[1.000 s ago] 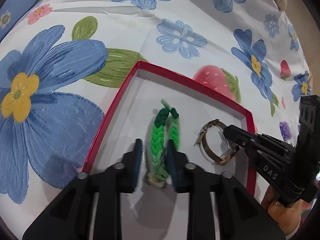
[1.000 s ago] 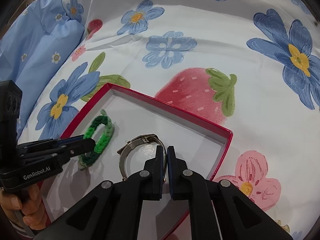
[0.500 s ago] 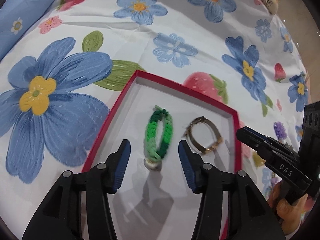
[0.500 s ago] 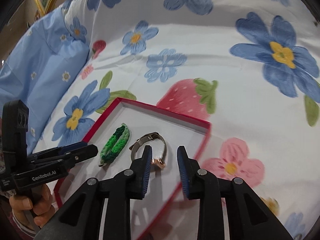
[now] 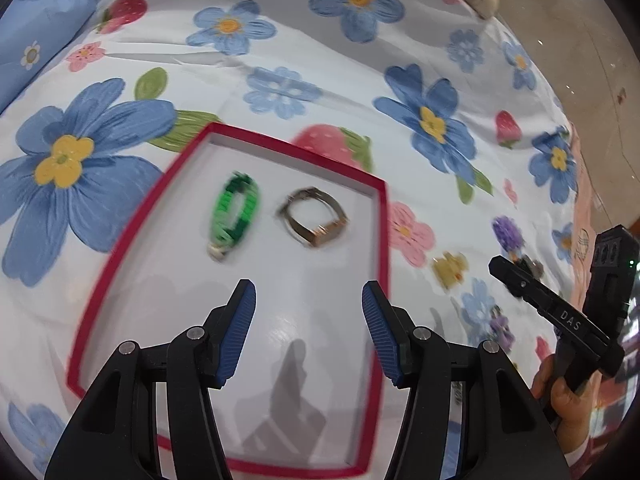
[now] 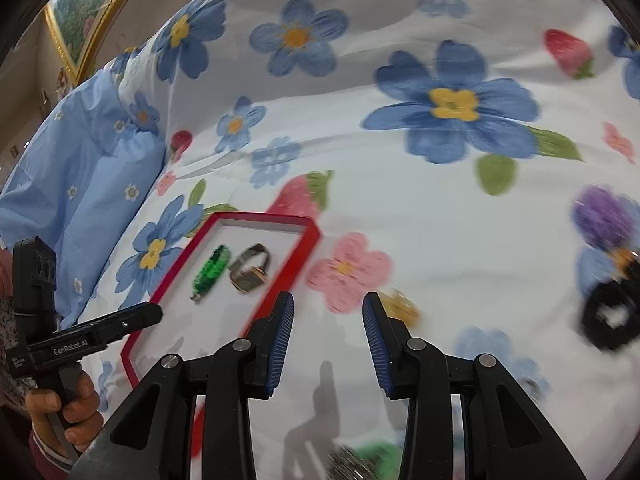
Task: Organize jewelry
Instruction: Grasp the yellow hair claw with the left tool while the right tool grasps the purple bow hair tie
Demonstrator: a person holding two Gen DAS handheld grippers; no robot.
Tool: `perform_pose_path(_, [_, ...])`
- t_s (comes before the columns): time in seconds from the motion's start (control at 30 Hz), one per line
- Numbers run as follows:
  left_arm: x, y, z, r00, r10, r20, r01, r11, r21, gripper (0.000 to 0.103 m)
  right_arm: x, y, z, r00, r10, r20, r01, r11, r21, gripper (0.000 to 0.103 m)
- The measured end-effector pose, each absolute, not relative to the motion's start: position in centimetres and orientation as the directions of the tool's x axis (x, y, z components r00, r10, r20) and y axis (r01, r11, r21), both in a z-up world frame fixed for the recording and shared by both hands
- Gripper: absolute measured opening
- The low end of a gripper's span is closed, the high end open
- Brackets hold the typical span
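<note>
A red-rimmed box point(image 5: 384, 216) with a white floor lies on the flowered bedsheet. In it lie a green braided bracelet point(image 5: 234, 214) and, to its right, a metal watch point(image 5: 314, 218). My left gripper point(image 5: 308, 328) is open and empty above the box's near half. The box point(image 6: 308, 240), bracelet point(image 6: 210, 272) and watch point(image 6: 250, 270) also show in the right wrist view at left. My right gripper point(image 6: 328, 340) is open and empty over the sheet, right of the box. A blurred black ring-shaped item point(image 6: 612, 316) lies at far right.
A light blue pillow point(image 6: 80, 184) lies at the left. A gold-framed picture point(image 6: 80, 12) hangs behind. Small blurred items point(image 5: 450, 268) lie on the sheet right of the box. Something silver and green point(image 6: 360, 462) shows below my right gripper.
Both grippers opened, let go of the bracelet and the watch, and drew back from the box. The right gripper swung to the right, over the sheet.
</note>
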State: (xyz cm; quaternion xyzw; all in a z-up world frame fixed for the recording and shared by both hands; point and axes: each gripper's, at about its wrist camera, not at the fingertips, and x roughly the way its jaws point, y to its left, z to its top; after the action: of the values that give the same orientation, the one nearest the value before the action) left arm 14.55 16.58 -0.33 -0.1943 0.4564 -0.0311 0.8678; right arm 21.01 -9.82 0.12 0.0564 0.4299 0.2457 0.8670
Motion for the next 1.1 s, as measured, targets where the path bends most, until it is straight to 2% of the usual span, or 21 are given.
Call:
perform_pose_path(0.43, [12.8,9.8,0.0,0.539,-0.301,-0.787,-0.008,0.932,-0.362,0.058,16.5,-18.1,0.0,0.553,0.408,-0.727,-0.276,0.912,0.302,0.039])
perform_pose_path(1.1, [13.9,3.4,-0.7,0.491,-0.316,-0.812,0.093,0.946,-0.312,0.061,13.5,-24.8,-2.1,0.573,0.340,-0.746,-0.166,0.939,0.301,0.042])
